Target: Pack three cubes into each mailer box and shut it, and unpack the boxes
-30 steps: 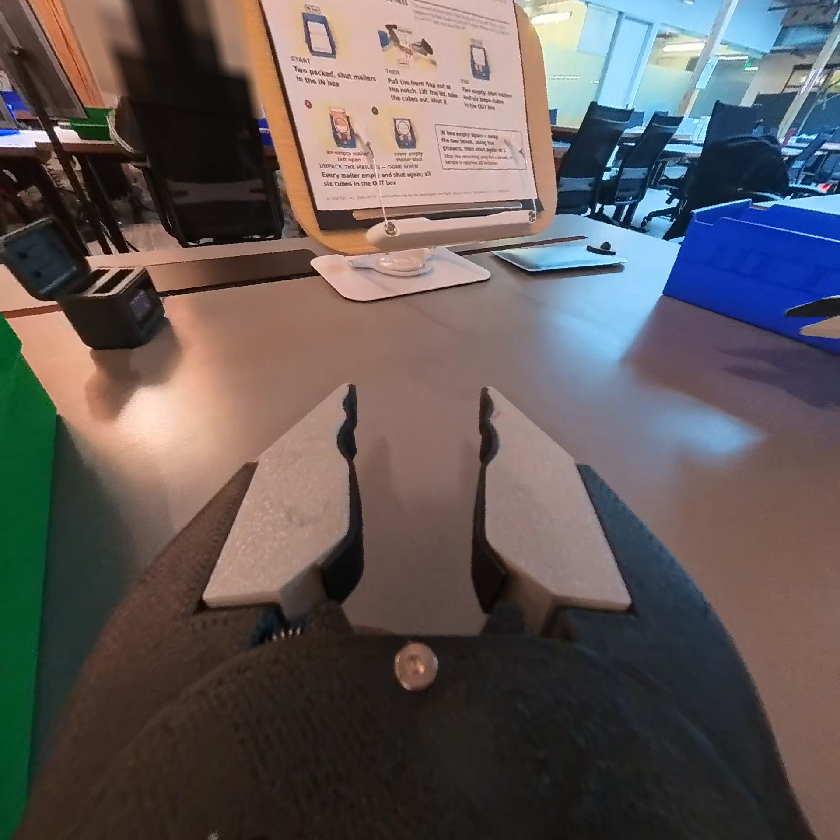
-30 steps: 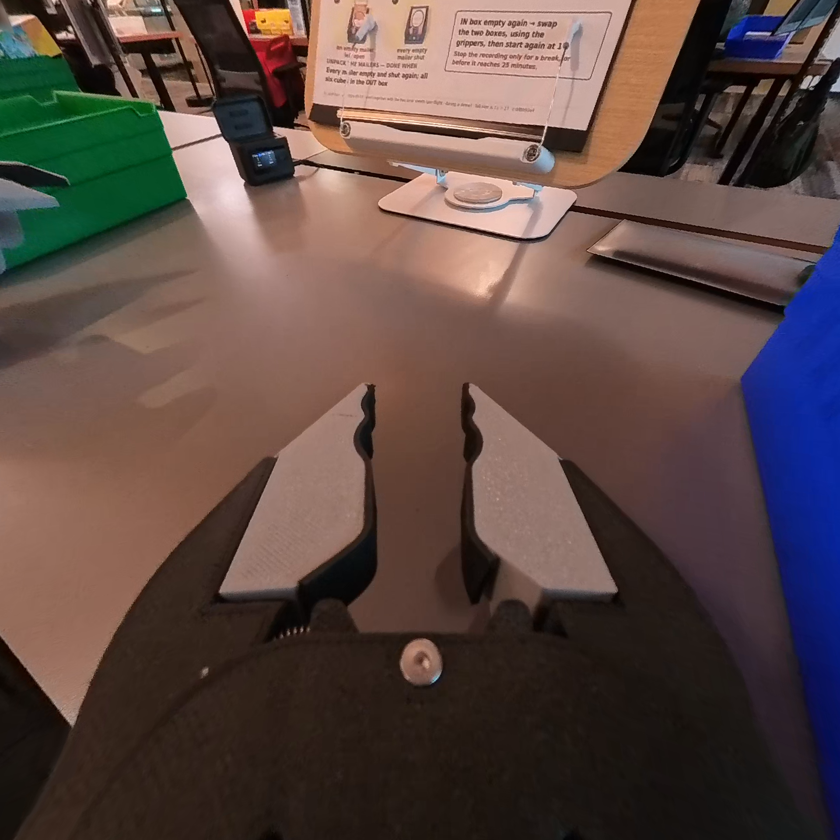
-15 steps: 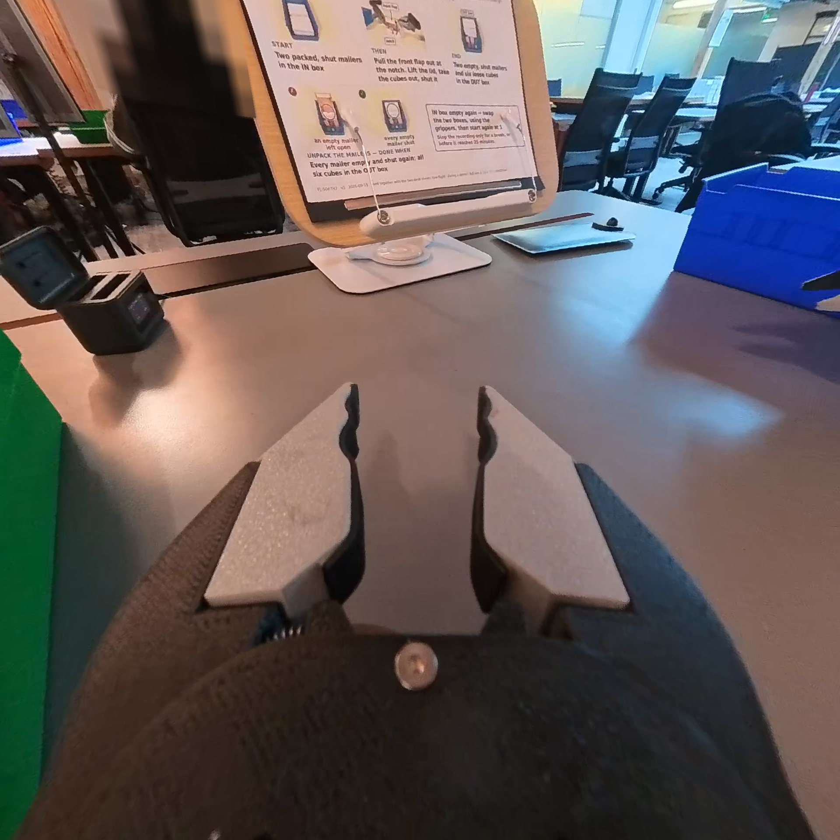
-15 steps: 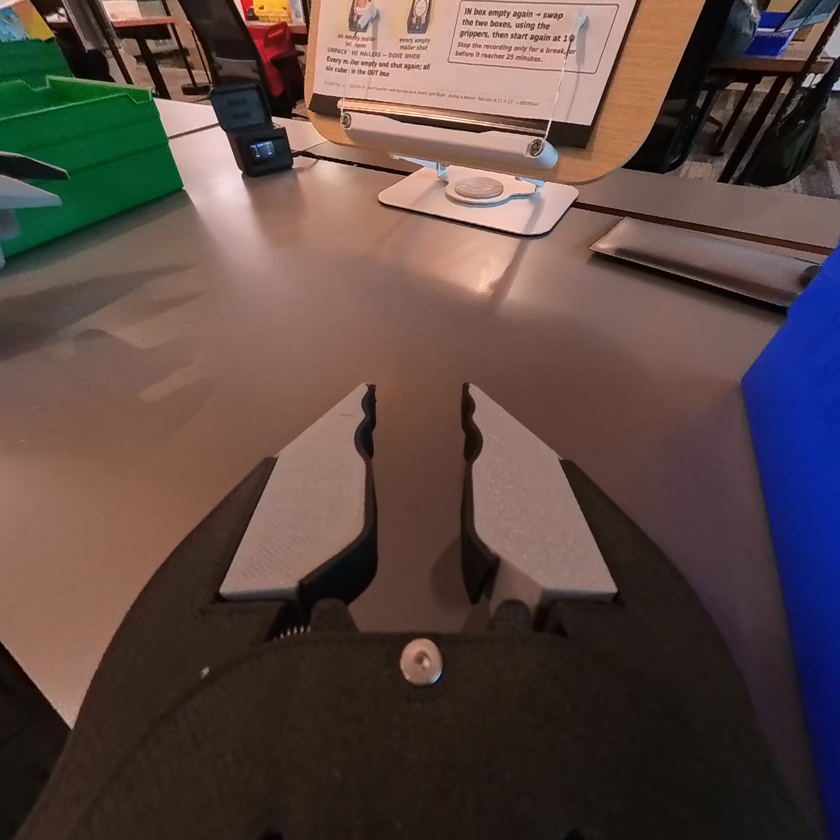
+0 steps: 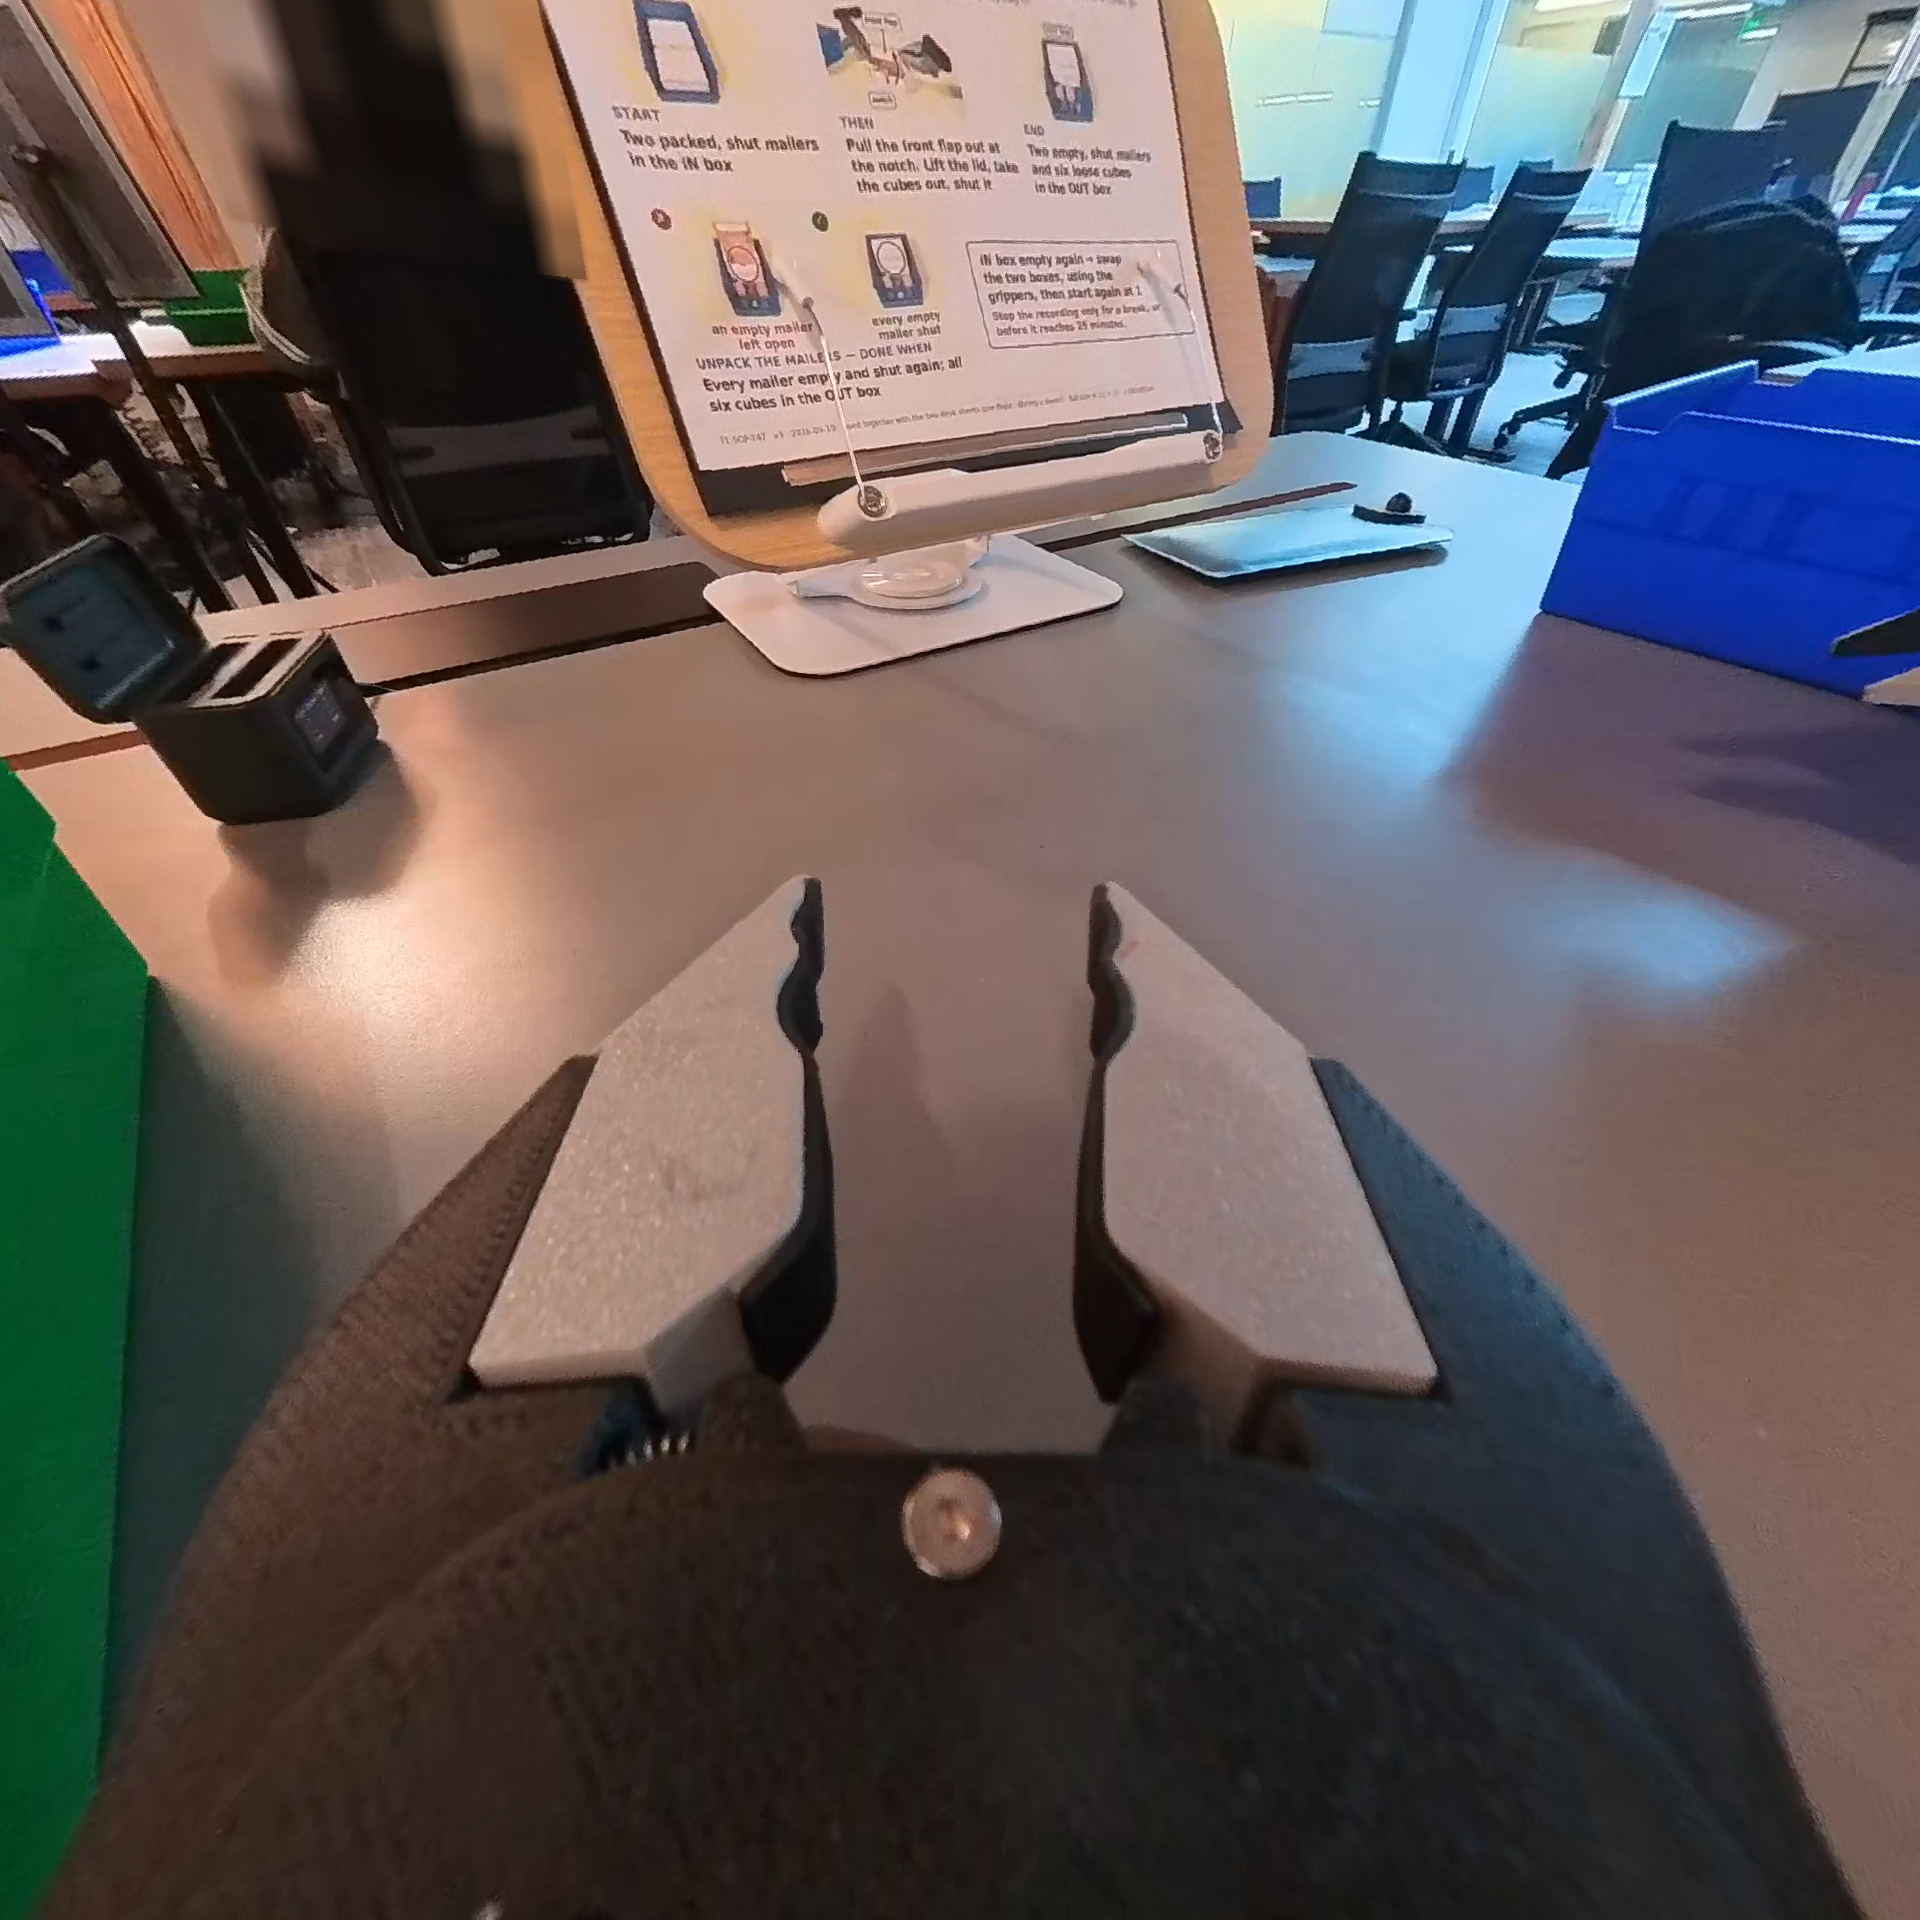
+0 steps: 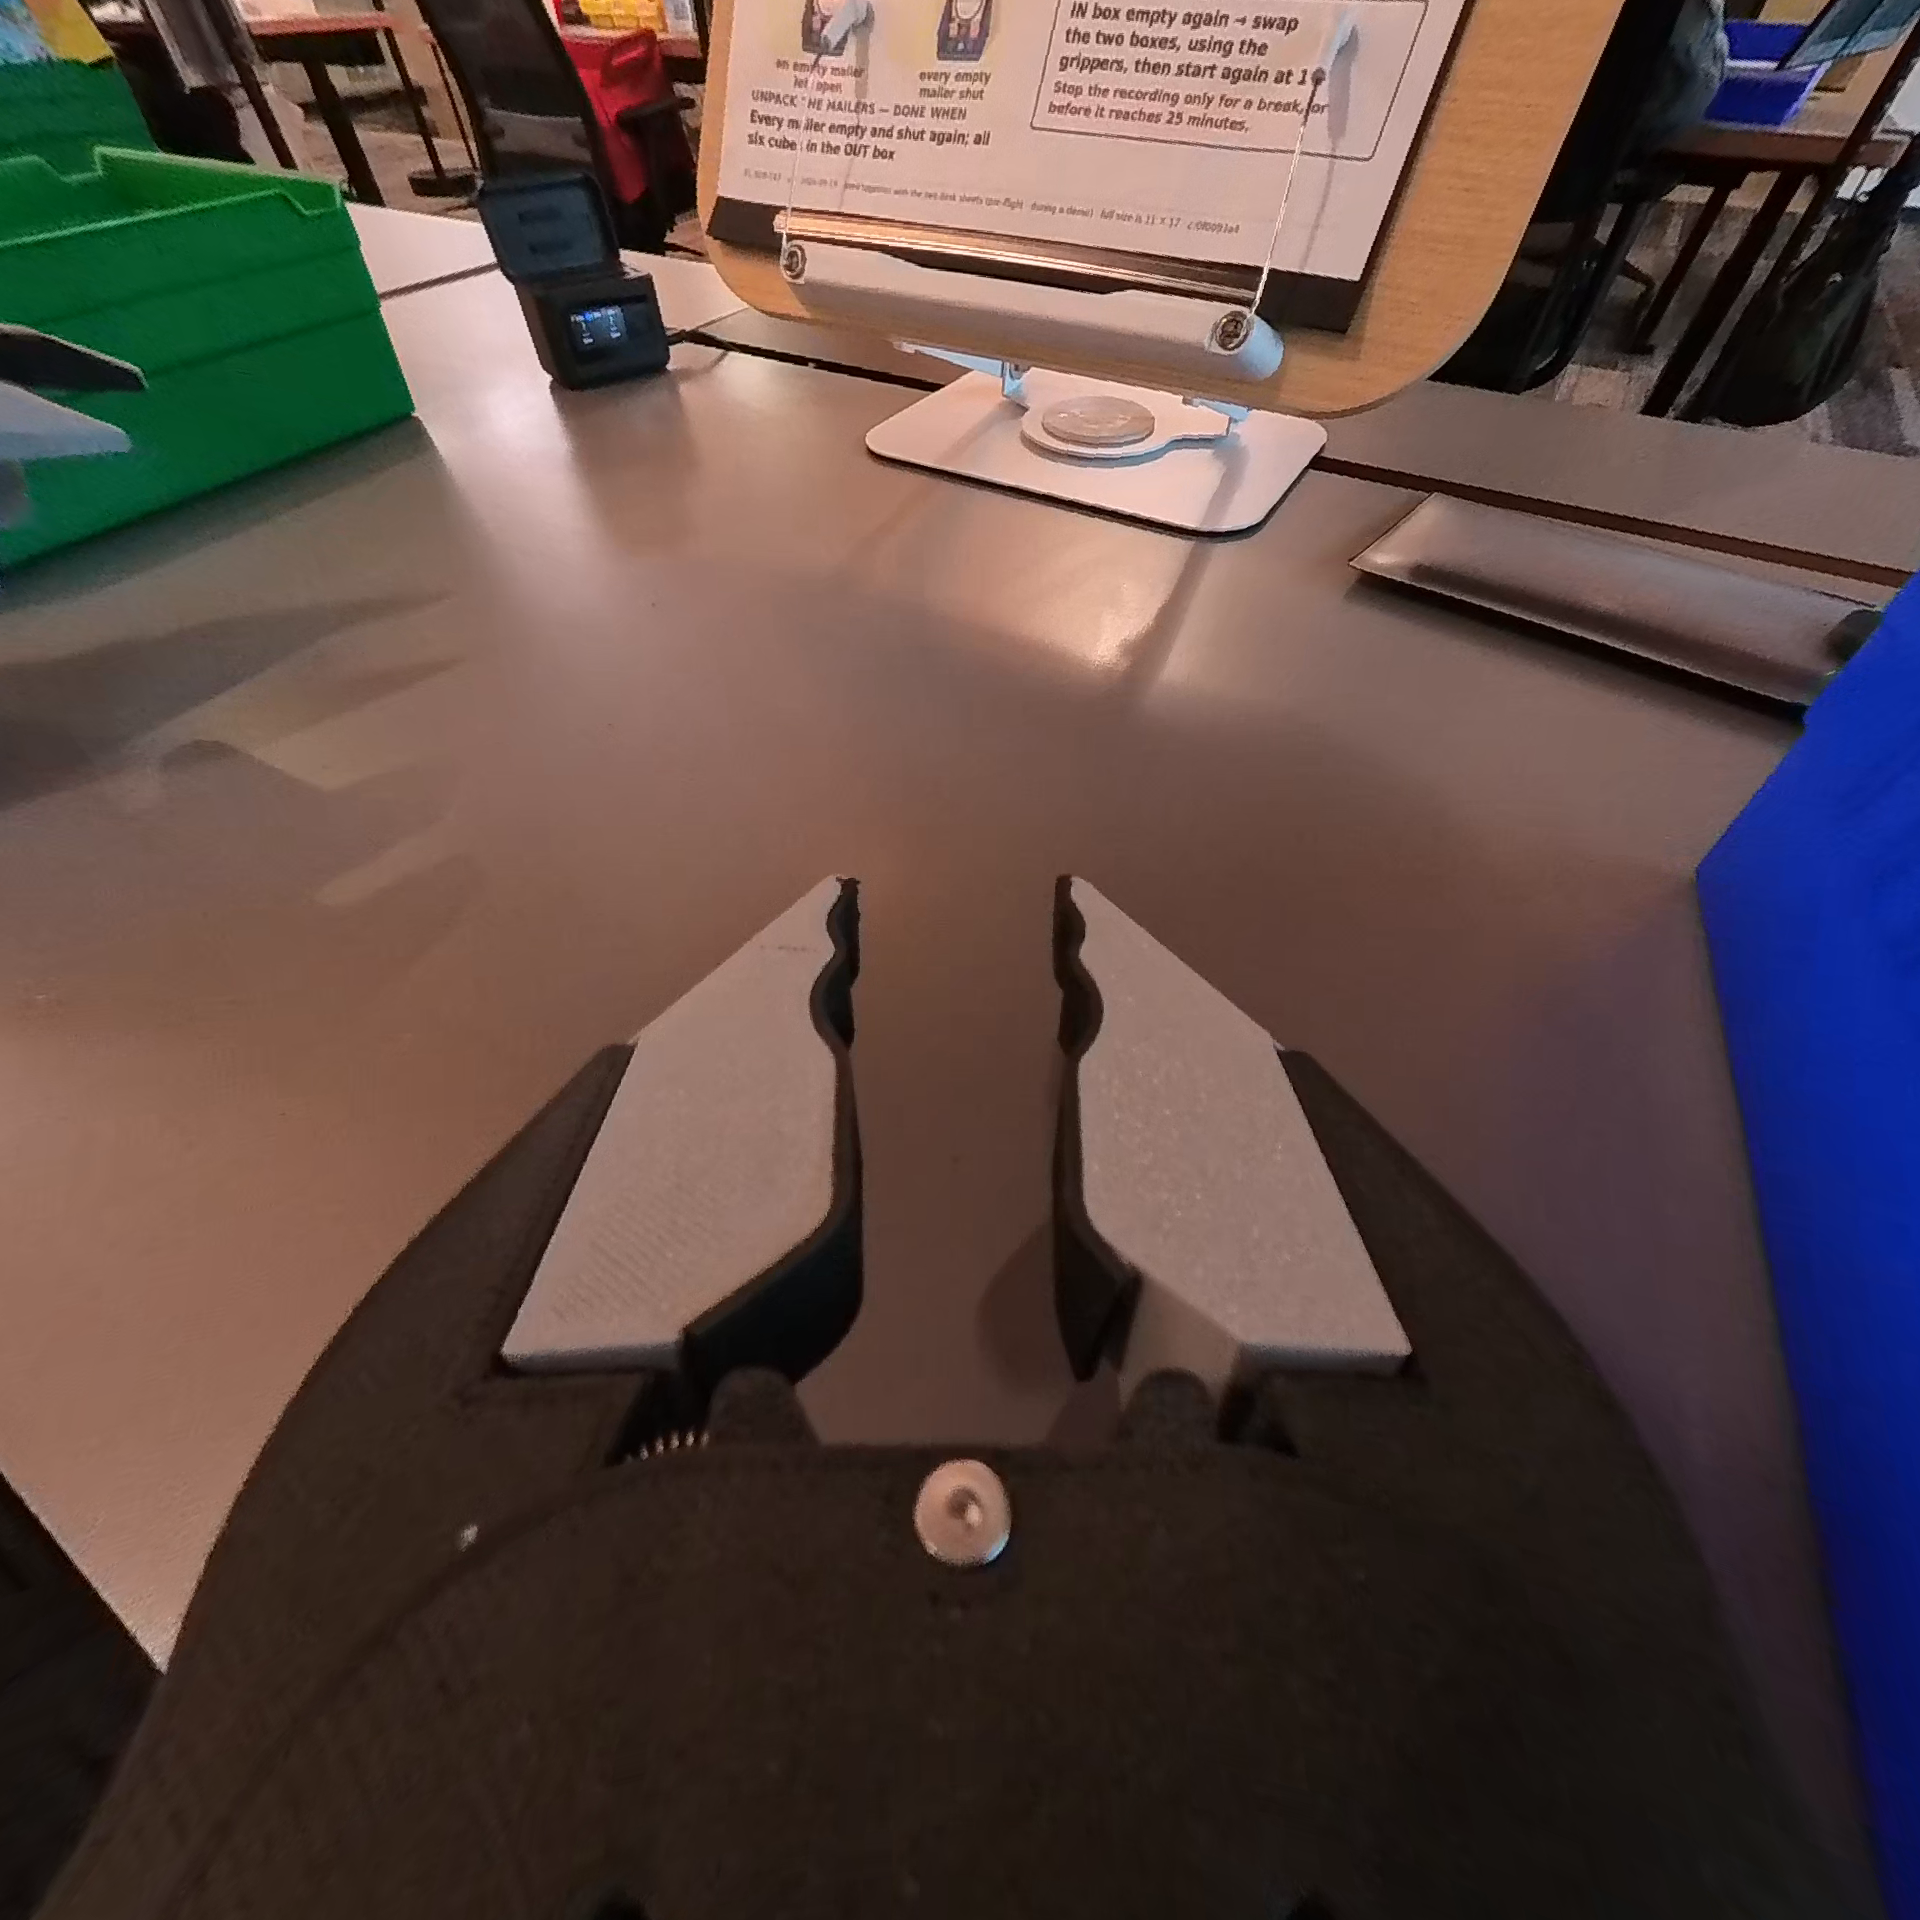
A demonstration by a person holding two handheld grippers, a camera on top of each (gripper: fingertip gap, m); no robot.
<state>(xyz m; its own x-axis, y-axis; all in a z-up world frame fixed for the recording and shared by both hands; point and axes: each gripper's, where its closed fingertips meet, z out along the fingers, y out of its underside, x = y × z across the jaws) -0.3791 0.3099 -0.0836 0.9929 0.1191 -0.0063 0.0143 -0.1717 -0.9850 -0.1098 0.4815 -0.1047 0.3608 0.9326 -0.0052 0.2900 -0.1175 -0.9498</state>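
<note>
My left gripper [image 5: 954,904] is open and empty, low over the grey table [image 5: 1039,790]. A green box [image 5: 52,1195] stands close on its left; a blue box [image 5: 1735,540] stands at the far right. My right gripper [image 6: 956,899] is open and empty over the table [image 6: 727,727]. The blue box [image 6: 1829,1143] is close on its right and the green box [image 6: 187,322] is at the far left. The tip of the other gripper shows at each view's edge, in the left wrist view [image 5: 1886,660] and in the right wrist view [image 6: 52,405]. No mailer boxes or cubes are in view.
An instruction sheet on a wooden stand [image 5: 914,260] with a white base [image 5: 914,613] stands at the table's back middle. A small black device with an open lid [image 5: 239,717] sits at the back left. A flat grey tray [image 5: 1288,540] lies at the back right. Office chairs stand beyond. Some 35 centimetres of space lies between my two pairs of fingers.
Both grippers have drawn back and tilted a little, so the stand and boxes shift slightly in view. Both stay open and empty.
</note>
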